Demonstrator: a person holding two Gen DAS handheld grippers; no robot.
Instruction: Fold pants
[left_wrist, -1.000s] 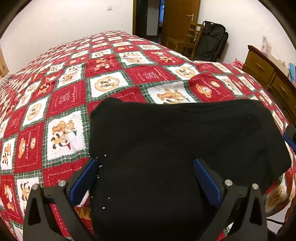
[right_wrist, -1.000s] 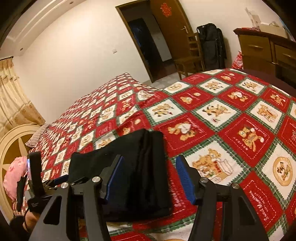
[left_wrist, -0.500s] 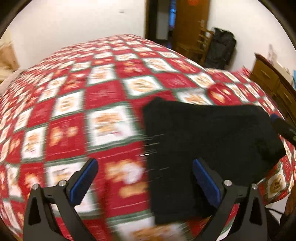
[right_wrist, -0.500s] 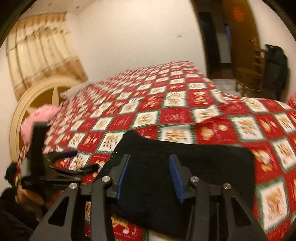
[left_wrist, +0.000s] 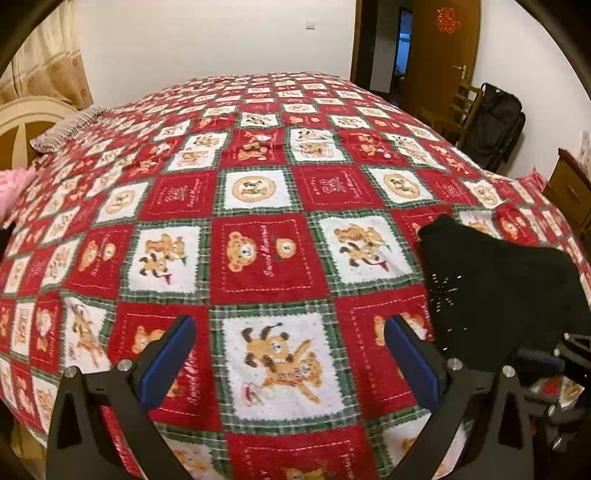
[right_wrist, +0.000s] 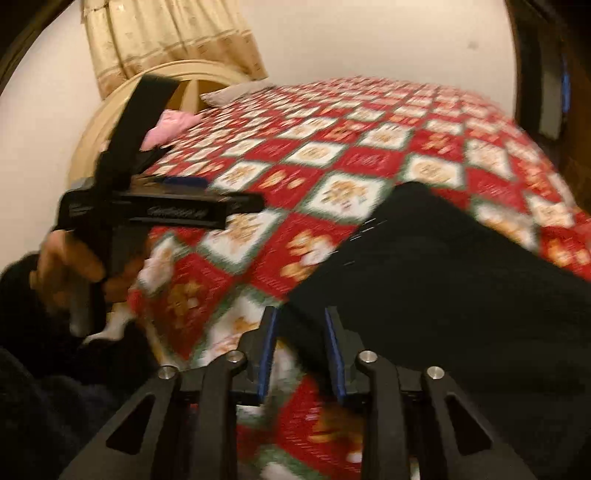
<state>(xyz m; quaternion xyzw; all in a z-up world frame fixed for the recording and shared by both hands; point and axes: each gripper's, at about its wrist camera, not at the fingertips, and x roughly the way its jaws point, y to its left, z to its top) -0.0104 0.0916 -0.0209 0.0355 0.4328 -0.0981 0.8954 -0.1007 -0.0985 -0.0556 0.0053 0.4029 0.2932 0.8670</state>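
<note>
the left gripper (left_wrist: 290, 354) hangs over the red, white and green bear-print bedspread (left_wrist: 258, 192) with its blue-padded jaws spread wide and nothing between them, only the printed cloth below; it is released and grasps nothing; the black pants (left_wrist: 502, 291), folded into a compact dark bundle, lie on the bedspread at about three o'clock of that view, just beside the gripper's right-hand finger and near the bed's front edge; small pale specks dot the fabric; a corner of the right gripper (left_wrist: 543, 363) shows at four o'clock, at the lower edge of the bundle.

the right wrist view is blurred; there the right gripper's jaws are narrow and closing, and the near left corner of the pants (right_wrist: 461, 280) sits between the blue pads (right_wrist: 266, 354); whether the pads already press on the cloth i cannot tell; the bundle fills the view from one to five o'clock; at nine o'clock a person's hand (right_wrist: 70, 269) in a dark sleeve holds the left gripper (right_wrist: 199, 203) above the bedspread (right_wrist: 332, 166); a cream headboard (right_wrist: 110, 107), a pink cloth (right_wrist: 170, 123) and a curtain (right_wrist: 166, 33) sit at eleven o'clock.
</note>
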